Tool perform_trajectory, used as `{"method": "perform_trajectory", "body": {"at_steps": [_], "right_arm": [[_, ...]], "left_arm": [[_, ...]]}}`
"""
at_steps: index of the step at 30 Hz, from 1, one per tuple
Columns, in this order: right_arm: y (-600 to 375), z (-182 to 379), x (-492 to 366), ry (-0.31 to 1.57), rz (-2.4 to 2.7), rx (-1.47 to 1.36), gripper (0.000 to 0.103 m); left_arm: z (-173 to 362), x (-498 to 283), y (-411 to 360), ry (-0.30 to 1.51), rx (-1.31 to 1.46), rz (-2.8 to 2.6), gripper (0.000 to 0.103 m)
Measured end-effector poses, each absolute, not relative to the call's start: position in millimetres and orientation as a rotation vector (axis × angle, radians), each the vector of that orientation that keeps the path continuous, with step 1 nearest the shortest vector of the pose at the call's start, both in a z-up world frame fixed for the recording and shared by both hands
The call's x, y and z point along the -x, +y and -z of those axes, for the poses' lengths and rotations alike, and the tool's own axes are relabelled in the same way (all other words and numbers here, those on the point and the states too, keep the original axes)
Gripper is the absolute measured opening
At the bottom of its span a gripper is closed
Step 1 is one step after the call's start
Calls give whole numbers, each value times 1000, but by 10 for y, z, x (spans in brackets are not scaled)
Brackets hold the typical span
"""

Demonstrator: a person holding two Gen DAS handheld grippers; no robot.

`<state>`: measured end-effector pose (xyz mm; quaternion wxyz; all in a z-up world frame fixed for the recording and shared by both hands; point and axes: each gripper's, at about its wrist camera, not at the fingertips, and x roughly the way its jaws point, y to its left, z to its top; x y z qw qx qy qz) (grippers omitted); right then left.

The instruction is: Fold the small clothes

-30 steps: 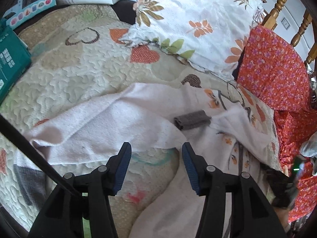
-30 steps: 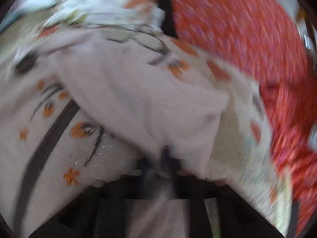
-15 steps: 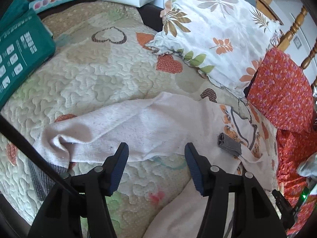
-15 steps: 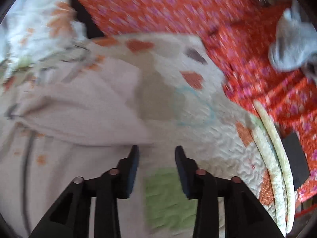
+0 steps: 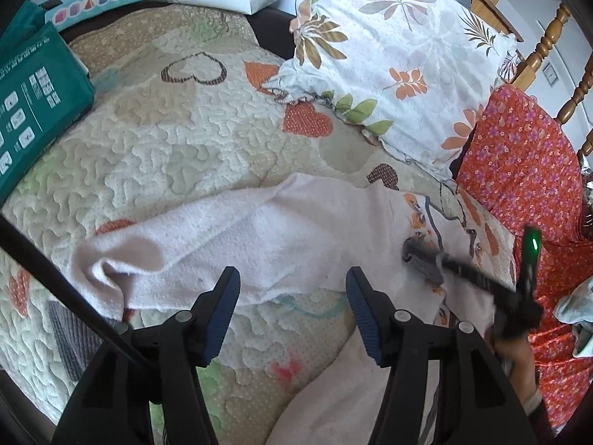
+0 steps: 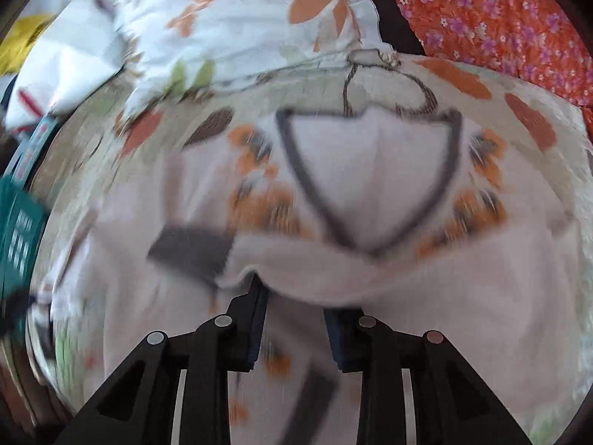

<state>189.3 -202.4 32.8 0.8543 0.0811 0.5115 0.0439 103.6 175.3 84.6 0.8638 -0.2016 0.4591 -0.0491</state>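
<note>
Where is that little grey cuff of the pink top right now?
In the left wrist view the grey cuff lies right of centre on the pink top, beside its orange flower print, with the right claw reaching it.

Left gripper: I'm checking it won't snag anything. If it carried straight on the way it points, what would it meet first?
Most likely the near edge of the pale pink garment, which lies just beyond the open left gripper; bare quilt shows between the fingertips. Depth is unclear, so the quilt could come first.

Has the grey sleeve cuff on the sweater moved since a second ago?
Yes. In the left wrist view the grey cuff has shifted right, away from the leaf-print pillow, toward the red floral fabric.
</note>
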Motion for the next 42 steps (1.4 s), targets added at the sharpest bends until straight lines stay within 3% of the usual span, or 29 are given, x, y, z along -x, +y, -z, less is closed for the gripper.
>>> {"method": "perform_trajectory", "body": {"at_steps": [4, 8, 10, 11, 17, 18, 20, 27, 30, 31, 33, 37, 39, 42], "right_arm": [[-1984, -297, -2295, 1092, -31, -78, 36], [-1907, -664, -2136, 991, -88, -63, 37], [-1747, -770, -1960, 983, -205, -56, 56], [-1622, -773, -1851, 992, -267, -26, 60], [-870, -263, -1569, 976, -215, 476, 61], [-832, -190, -1595, 959, -173, 521, 55], [-880, -190, -1659, 966, -149, 456, 10], [-1003, -848, -1339, 950, -252, 100, 7], [-778, -891, -1100, 983, -377, 2, 8], [-638, -819, -1035, 1012, -411, 9, 11], [-383, -641, -908, 1070, -443, 66, 18], [-444, -649, -582, 1067, -459, 28, 50], [-621, -709, -392, 1054, -438, 31, 57], [-938, -701, -143, 1048, -377, 63, 58]], "left_arm": [[-857, -1063, 1795, 962, 437, 105, 58], [-867, -1065, 1864, 956, 445, 96, 59], [-851, -1062, 1895, 961, 455, 90, 60], [-844, -1060, 1901, 964, 461, 91, 60], [-843, -1018, 1875, 963, 436, 84, 60], [-848, -1012, 1889, 960, 434, 81, 60], [-859, -1000, 1971, 951, 439, 64, 60], [-924, -951, 2586, 899, 504, -96, 61], [-914, -964, 2831, 886, 495, -174, 67], [-896, -984, 2880, 888, 485, -191, 73], [-812, -1049, 2955, 903, 454, -220, 75], [-604, -1139, 3039, 921, 362, -222, 75], [-524, -1159, 2994, 953, 317, -149, 75], [-491, -1131, 2807, 965, 240, -45, 75]]}}
